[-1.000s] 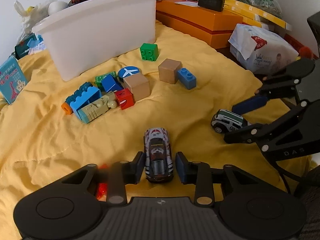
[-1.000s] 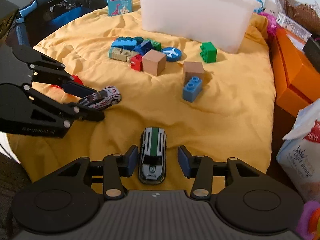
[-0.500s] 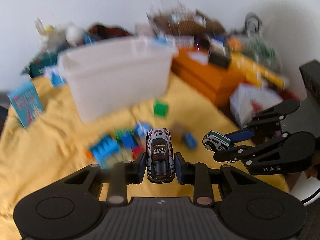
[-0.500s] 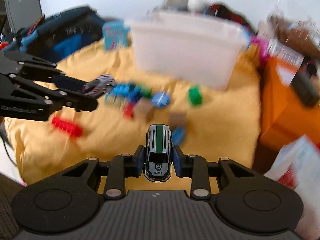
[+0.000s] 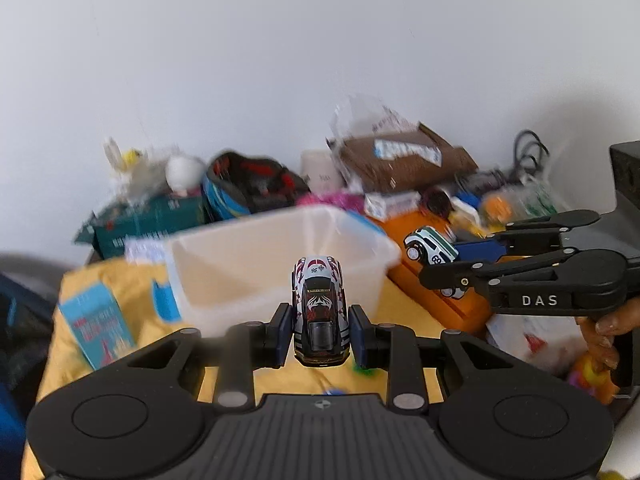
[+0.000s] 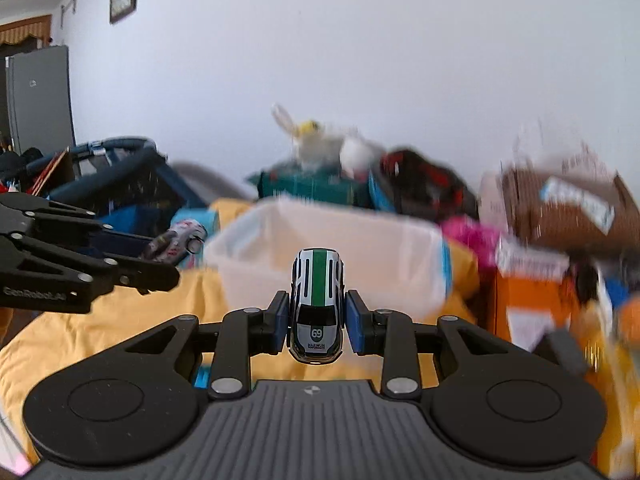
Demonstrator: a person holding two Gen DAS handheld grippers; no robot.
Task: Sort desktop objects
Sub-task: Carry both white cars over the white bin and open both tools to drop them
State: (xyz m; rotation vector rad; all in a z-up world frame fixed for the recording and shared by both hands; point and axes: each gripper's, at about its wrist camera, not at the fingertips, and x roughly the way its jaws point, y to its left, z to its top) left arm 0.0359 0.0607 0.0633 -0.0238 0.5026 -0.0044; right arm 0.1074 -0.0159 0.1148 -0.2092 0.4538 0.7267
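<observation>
Left gripper (image 5: 318,334) clamps flame-patterned white-black toy car (image 5: 319,316), held aloft before white bin (image 5: 280,264). Right gripper (image 6: 317,322) clamps white car (image 6: 317,308), green stripe, number 69, near same bin.

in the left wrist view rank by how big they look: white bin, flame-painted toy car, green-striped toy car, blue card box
1. white bin
2. blue card box
3. flame-painted toy car, though it sits nearest the camera in the left gripper, so this is unsure
4. green-striped toy car, in the right gripper
</observation>
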